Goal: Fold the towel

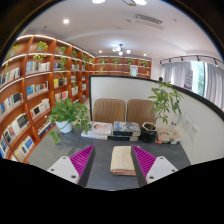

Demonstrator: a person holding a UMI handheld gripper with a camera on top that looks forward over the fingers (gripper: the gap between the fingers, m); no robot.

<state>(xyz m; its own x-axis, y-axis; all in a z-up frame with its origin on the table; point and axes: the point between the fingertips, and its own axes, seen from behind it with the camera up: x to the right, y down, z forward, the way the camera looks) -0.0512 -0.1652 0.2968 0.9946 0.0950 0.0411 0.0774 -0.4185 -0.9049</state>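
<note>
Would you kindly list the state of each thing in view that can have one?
gripper: open, nothing held.
towel: folded into a narrow strip, lying flat on the table between the fingers.
table: bears the towel, two plants and clutter at its far side.
curtains: drawn back from the window.

Gripper (111,160) fingers spread wide over the grey table (100,175), folded beige towel (123,160) lying between them untouched, books (112,130) beyond, potted plant (66,115) alongside, bookshelves (35,85) behind
</note>
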